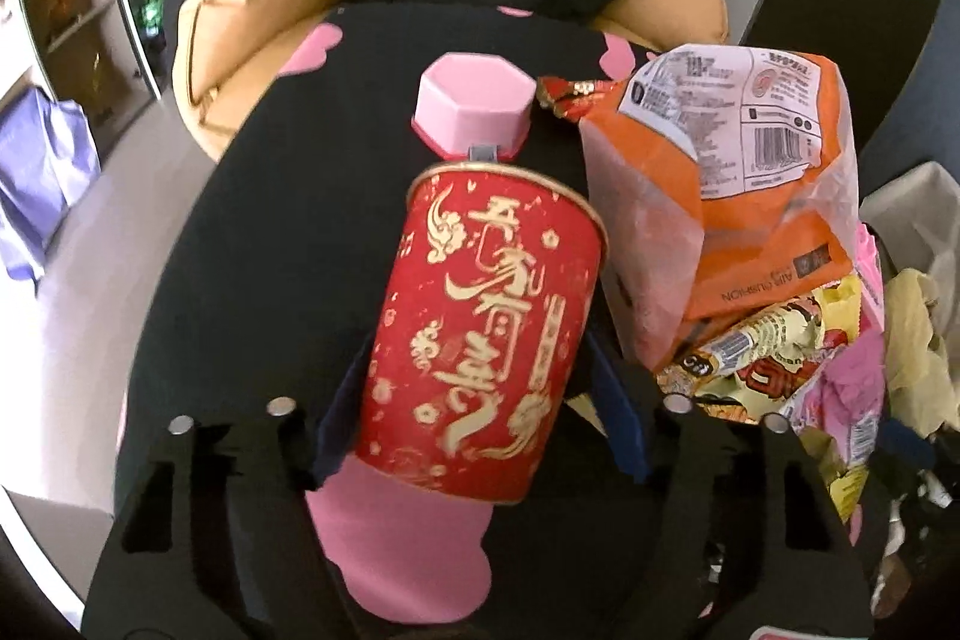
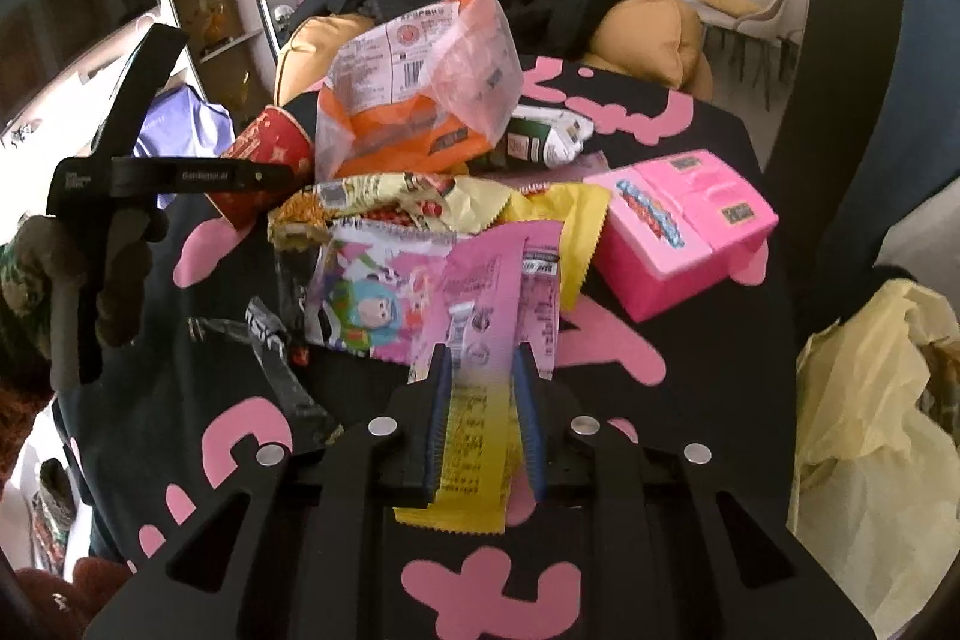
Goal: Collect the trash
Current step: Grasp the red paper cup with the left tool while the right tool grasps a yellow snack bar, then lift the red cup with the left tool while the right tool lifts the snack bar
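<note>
— Gripping anything?
— My left gripper (image 1: 480, 388) clamps the red cup (image 1: 486, 334); my right gripper (image 2: 483, 400) pinches a wrapper (image 2: 480, 436). Trash crowds the cloth (image 2: 708, 400) middle.
— Right view only?
— Pink box (image 2: 684, 226), yellow bag (image 2: 864, 436) at the edge.
</note>
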Demonstrator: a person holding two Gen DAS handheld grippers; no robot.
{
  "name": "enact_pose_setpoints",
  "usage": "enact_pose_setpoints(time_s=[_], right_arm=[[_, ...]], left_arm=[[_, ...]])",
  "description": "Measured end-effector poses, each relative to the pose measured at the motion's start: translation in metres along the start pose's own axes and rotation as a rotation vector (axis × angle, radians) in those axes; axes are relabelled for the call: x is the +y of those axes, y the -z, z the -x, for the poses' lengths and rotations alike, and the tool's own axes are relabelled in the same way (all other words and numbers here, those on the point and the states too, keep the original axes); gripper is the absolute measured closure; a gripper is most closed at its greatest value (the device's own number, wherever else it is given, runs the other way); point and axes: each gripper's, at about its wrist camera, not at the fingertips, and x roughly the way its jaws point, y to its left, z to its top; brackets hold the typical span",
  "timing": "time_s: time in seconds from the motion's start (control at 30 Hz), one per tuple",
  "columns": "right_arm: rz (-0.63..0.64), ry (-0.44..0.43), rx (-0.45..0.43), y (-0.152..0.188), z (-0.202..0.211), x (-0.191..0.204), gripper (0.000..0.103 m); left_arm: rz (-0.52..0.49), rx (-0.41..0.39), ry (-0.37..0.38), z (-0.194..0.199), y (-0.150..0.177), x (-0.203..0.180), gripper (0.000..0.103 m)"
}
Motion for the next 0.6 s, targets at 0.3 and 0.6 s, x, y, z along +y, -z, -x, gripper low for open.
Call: enact_pose_setpoints(time_s=[0.3, 0.6], right_arm=[[-0.017, -0.016, -0.006, 0.0, 0.005, -0.001, 0.082], [-0.009, -0.012, -0.023, -0.001, 0.012, 0.0, 0.082]], left_arm=[[0.009, -0.076, 0.079, 0.033, 0.012, -0.005, 0.047], [-0.013, -0.082, 0.156, 0.057, 0.033, -0.016, 0.047]])
